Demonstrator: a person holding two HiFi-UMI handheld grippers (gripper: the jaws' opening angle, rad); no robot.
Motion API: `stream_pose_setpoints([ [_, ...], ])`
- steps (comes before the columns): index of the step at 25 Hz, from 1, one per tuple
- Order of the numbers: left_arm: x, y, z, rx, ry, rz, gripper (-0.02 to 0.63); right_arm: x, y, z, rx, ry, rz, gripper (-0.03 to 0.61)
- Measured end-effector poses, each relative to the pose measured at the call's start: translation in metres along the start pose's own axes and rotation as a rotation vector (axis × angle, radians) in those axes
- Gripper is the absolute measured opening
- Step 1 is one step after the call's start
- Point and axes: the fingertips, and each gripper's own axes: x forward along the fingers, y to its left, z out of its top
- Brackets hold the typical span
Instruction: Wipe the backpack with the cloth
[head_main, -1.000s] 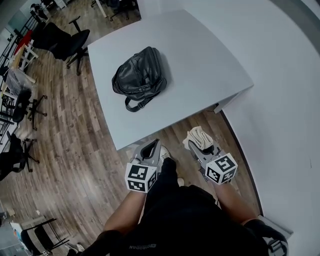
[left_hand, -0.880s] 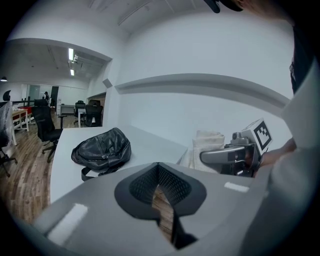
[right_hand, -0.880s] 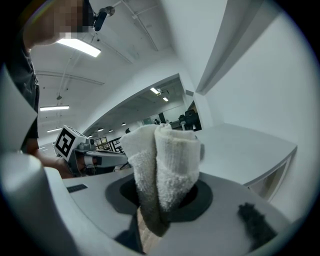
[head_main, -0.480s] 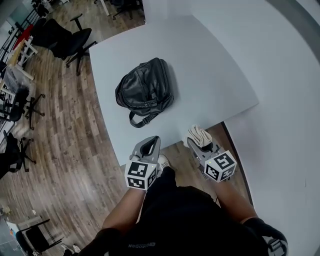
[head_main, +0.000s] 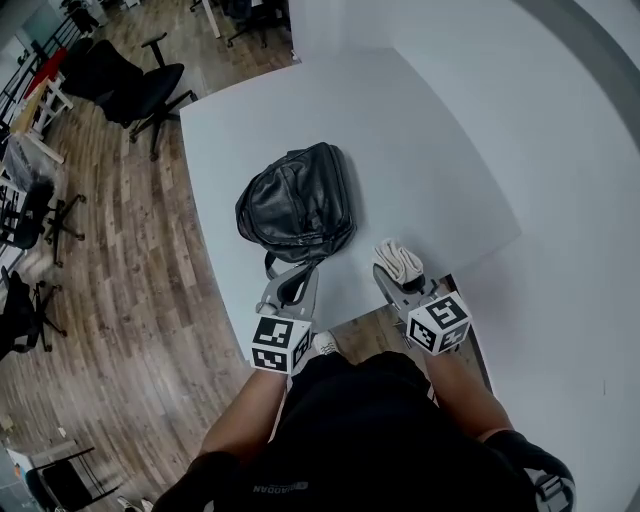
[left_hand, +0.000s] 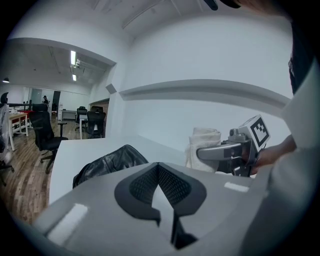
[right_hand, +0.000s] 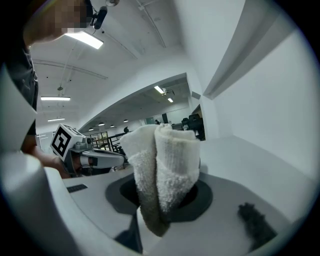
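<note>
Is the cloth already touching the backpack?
No, the cloth in the right gripper sits apart from the backpack.

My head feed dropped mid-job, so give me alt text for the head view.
A black backpack lies on a white table, not yet touched by the cloth. The right gripper holds the folded pale cloth in its jaws, to the right of the backpack. The left gripper, jaws shut and empty, points at the backpack's near end.

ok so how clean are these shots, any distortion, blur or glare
Head view: fisheye bends the table edges, light even, faint shadow beside the backpack. Left gripper view: dark round vignette, near jaws soft. Right gripper view: cloth in focus, ceiling lights blown out.
</note>
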Motion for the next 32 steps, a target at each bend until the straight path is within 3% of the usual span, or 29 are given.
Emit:
stream_pose_setpoints([
  [13, 0.029, 0.012, 0.002, 0.000, 0.048, 0.035, 0.006, 0.053, -0.063, 0.020, -0.116, 0.015, -0.012, 0.109],
  [25, 0.080, 0.023, 0.002, -0.044, 0.084, 0.177, 0.006, 0.140, -0.156, 0.023, -0.251, 0.093, 0.062, 0.109],
  [32, 0.095, 0.035, 0.002, -0.081, 0.095, 0.243, 0.006, 0.198, -0.186, 0.018, -0.297, 0.133, 0.100, 0.109],
])
